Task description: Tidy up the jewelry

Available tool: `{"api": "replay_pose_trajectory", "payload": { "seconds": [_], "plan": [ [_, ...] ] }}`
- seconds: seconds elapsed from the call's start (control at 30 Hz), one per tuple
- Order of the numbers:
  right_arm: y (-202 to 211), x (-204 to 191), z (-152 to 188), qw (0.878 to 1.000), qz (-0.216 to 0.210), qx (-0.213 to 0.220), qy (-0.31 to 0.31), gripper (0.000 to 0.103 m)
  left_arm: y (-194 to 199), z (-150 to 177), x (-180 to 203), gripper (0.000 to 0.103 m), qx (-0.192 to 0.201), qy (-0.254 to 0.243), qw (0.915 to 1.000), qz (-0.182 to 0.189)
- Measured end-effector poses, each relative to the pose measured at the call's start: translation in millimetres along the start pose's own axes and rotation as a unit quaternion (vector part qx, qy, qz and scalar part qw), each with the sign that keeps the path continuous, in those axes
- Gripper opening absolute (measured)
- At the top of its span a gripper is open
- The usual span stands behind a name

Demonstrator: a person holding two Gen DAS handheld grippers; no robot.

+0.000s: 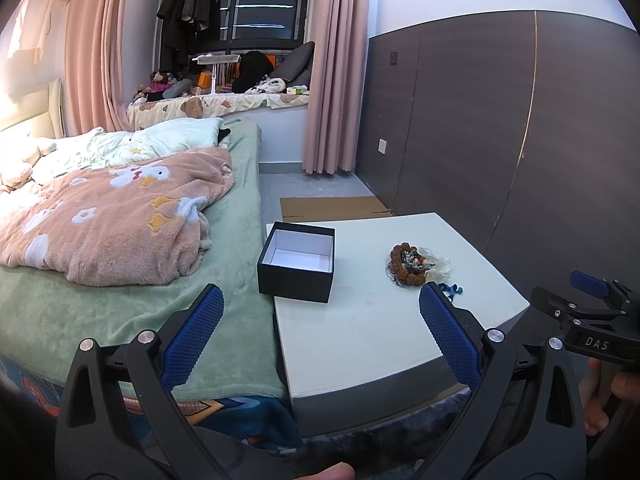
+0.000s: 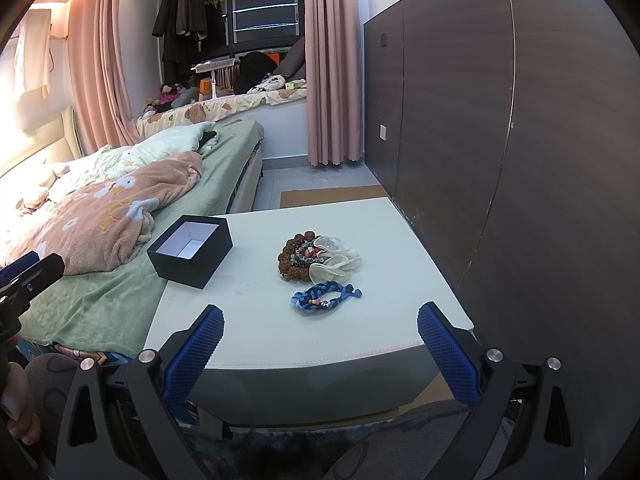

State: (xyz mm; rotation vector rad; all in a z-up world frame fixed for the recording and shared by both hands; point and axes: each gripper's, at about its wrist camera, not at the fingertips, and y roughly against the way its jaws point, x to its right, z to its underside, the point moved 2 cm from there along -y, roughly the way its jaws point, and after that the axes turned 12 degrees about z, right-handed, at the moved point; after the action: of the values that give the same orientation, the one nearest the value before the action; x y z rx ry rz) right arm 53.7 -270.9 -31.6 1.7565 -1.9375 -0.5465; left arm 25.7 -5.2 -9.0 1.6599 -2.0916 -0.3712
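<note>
White table (image 2: 256,320) — box (image 2: 190,250), jewelry (image 2: 316,258)

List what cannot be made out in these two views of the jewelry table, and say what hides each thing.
- Blue braided bracelet: left wrist view, mostly hidden behind the left hand-held gripper finger.
- Black box floor: right wrist view, near wall covers part of it.
- Jewelry pile: both views, overlapping pieces too small to count.
- Right hand-held gripper: left wrist view, cut by the edge.
</note>
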Motion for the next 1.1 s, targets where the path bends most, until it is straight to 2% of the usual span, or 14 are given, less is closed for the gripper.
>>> {"api": "replay_pose_trajectory", "payload": {
  "seconds": [0.27,0.3,0.63,0.93,1.1],
  "plan": [
    [1.5,1.9,-1.1,1.0,0.0,0.001,-0.001,0.095,-3.5,-3.4,10.9,0.098,0.001,-0.002,1.0,-0.001],
    [0.4,1.8,-1.0,1.0,0.0,0.001,-0.001,0.095,1.2,-1.5,1.2,0.098,0.001,0.0,1.0,0.001],
    [-0.6,3.8,-2.5,1.0,0.0,-0.002,-0.003,0.095,0.7,-0.9,-0.2,0.098,-0.001,0.003,1.0,0.006],
    [-17.6,10.8,-6.9,1.0,-0.003,-0.02,-0.011,0.095,-18.3,-4.1,-0.8,0.098,-0.014,0.005,0.9998,0.015],
    [-33.1,18.7,-14.0,0.999,-0.007,-0.035,-0.019,0.095,-38.7,-13.9,3.0,0.098,-0.024,0.008,0.9991,0.033]
  ]
}}
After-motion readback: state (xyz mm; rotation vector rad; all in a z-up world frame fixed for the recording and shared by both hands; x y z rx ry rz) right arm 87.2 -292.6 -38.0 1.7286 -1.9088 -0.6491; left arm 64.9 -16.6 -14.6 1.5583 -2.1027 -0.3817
